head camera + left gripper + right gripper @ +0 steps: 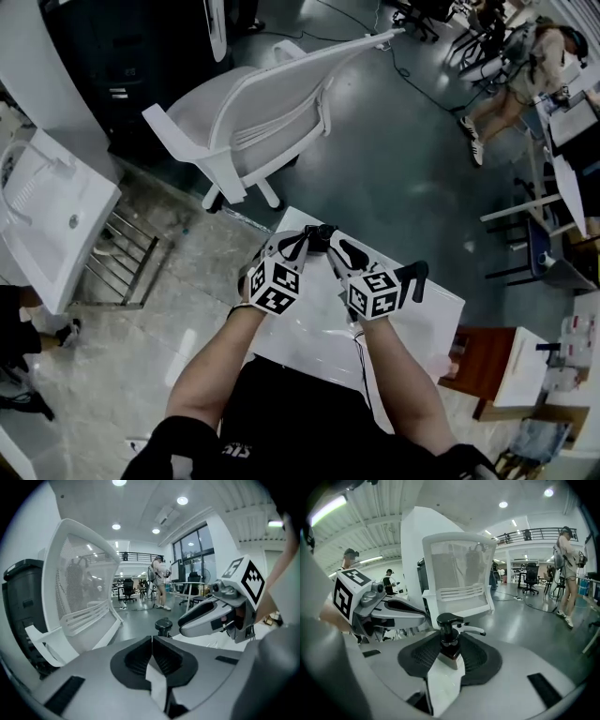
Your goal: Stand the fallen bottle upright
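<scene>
- Bottle [449, 639] upright near the white tabletop's [431, 309] far edge; chair [253, 112] beyond.
- Right tongs [449, 656] apart around bottle; left tongs [152, 656] together, empty.
- Grey floor [394, 159].

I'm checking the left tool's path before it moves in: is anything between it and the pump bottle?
Nothing visible does. The pump bottle stands upright straight ahead of the left tool, whose jaws are shut. The right tool comes in from the side, with its jaws on either side of the bottle, not across that path.
</scene>
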A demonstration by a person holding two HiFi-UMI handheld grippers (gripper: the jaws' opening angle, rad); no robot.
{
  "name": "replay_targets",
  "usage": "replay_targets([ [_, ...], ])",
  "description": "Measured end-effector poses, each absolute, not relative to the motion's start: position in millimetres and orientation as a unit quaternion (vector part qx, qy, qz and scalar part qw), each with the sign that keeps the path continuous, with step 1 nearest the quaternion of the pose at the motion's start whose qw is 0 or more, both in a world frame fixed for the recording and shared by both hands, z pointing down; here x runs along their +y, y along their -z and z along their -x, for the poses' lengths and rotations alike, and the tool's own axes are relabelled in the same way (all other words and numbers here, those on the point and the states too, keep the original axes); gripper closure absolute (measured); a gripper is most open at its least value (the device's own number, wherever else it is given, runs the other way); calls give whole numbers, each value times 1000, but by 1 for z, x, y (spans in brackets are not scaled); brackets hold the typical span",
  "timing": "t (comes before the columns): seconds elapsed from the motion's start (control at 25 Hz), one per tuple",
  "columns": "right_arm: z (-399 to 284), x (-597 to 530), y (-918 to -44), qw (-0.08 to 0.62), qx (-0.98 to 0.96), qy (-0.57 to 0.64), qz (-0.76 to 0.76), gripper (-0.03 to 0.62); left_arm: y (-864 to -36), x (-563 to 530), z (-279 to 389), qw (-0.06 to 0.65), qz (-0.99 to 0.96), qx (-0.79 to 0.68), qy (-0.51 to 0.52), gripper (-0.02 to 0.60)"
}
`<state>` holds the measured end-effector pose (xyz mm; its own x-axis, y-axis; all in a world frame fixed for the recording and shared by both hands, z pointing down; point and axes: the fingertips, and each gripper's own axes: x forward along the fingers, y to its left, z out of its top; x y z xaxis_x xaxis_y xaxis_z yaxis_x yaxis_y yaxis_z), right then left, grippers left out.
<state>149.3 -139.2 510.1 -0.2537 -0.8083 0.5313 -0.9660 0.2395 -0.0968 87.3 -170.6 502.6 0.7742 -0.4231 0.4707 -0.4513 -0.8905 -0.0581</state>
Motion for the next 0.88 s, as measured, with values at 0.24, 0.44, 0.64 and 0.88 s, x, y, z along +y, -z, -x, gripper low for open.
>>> replay_targets([
  [0.24, -126, -94, -457, 151, -792, -181, -563, 548, -467, -145, -56, 88, -941, -264, -193, 558],
  [0.44, -115, -34, -395, 106, -833, -143, -524, 580, -435, -107, -38, 123, -932, -288, -182, 560],
  [0.64, -132, 53, -342, 57, -855, -102, -505, 580, -392, -54, -41, 117, -927, -313, -169, 560],
  [0.88, -188, 136, -320, 25, -848, -97, -521, 582, -347, 24, -68, 84, -933, -311, -161, 560],
])
